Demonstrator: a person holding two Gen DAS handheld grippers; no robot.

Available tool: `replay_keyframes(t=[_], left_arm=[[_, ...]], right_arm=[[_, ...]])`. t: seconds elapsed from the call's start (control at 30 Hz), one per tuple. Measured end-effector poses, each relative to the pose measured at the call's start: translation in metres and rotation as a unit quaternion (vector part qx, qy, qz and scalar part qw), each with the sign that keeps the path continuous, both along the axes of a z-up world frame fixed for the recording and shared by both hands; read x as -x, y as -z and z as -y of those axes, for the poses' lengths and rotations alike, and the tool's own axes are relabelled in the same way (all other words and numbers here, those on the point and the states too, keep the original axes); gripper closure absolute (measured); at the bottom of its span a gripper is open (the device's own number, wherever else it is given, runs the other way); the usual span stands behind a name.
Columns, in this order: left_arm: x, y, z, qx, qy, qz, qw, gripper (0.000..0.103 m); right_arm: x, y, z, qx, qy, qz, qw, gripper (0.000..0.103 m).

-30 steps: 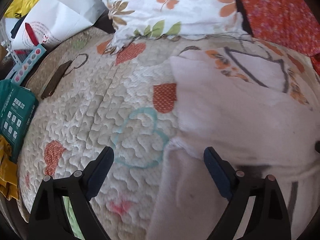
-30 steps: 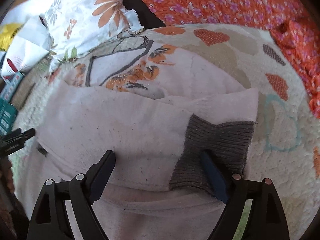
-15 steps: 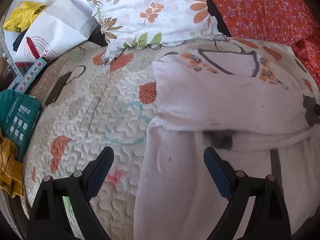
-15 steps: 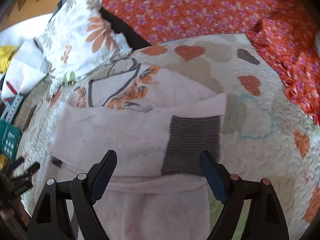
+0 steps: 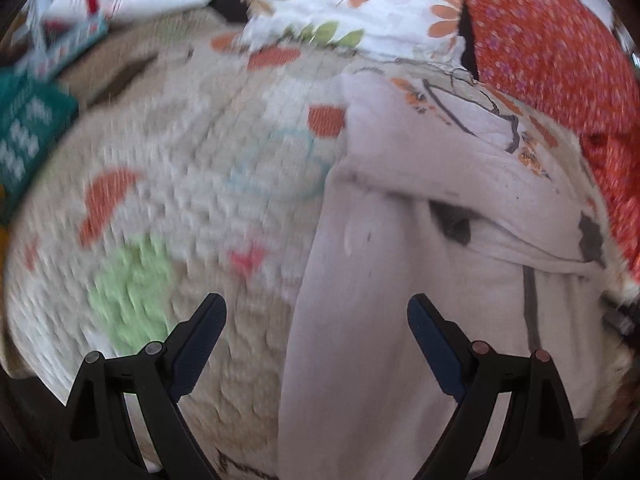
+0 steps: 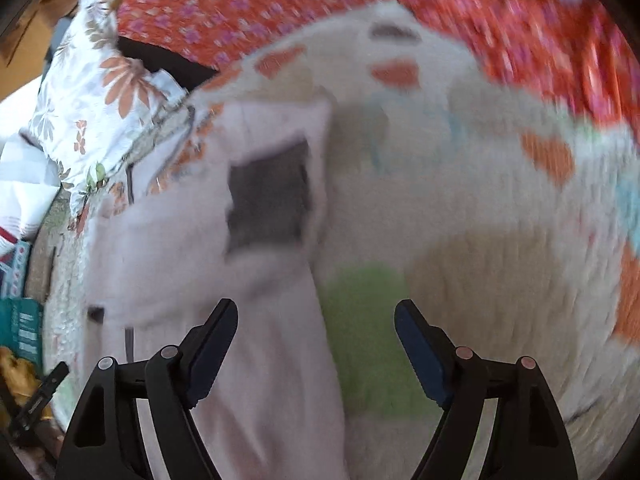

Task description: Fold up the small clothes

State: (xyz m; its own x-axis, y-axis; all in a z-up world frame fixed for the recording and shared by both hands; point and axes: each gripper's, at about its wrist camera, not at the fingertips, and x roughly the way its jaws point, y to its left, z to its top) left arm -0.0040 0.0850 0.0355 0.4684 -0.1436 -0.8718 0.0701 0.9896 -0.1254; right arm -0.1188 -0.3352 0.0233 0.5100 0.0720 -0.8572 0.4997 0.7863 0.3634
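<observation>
A pale pink sweater [image 5: 400, 280] with grey cuffs lies on a quilted bedspread [image 5: 180, 184], its sleeves folded across its body. A grey cuff [image 6: 268, 204] lies on top in the right wrist view, where the sweater [image 6: 168, 248] fills the left half. My left gripper [image 5: 316, 320] is open and empty, above the sweater's left edge. My right gripper [image 6: 316, 320] is open and empty, above the sweater's right edge. Both views are blurred by motion.
A floral pillow [image 5: 352, 0] and an orange flowered cloth [image 5: 560, 60] lie at the far side. A teal box [image 5: 28, 136] and papers sit at the left edge. The left gripper's tip [image 6: 40, 392] shows at the lower left of the right wrist view.
Both grippers have pulled back from the sweater toward its lower edge and stayed open. The left view has swung left, the right view has swung right.
</observation>
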Motion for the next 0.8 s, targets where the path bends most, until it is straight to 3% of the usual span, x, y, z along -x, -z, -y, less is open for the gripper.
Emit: replay_keyframes(t=[0.1, 0.17, 0.2, 0.4, 0.6, 0.8], left_arm=[[0.009, 0.015, -0.015, 0.060, -0.015, -0.042, 0.9972, 0.012], [0.018, 0.028, -0.028, 0.123, -0.025, -0.076, 0.9892, 0.018], [0.023, 0.031, -0.032, 0.134, -0.030, -0.079, 0.9873, 0.023], [0.062, 0.036, -0.042, 0.151, -0.025, -0.078, 0.9851, 0.040], [0.108, 0.053, -0.040, 0.170, -0.017, -0.104, 0.9798, 0.041], [0.138, 0.080, -0.032, 0.186, -0.012, -0.150, 0.9709, 0.041]], right_arm=[[0.019, 0.000, -0.011, 0.007, -0.003, 0.016, 1.000, 0.018], [0.028, 0.001, -0.018, -0.019, -0.010, 0.026, 0.999, 0.018], [0.035, 0.002, -0.020, -0.041, -0.012, 0.034, 0.998, 0.019], [0.078, 0.012, -0.028, -0.140, -0.009, 0.077, 0.987, 0.019], [0.123, 0.033, -0.037, -0.253, -0.020, 0.103, 0.962, 0.023], [0.145, 0.033, -0.054, -0.236, -0.044, 0.102, 0.965, 0.028]])
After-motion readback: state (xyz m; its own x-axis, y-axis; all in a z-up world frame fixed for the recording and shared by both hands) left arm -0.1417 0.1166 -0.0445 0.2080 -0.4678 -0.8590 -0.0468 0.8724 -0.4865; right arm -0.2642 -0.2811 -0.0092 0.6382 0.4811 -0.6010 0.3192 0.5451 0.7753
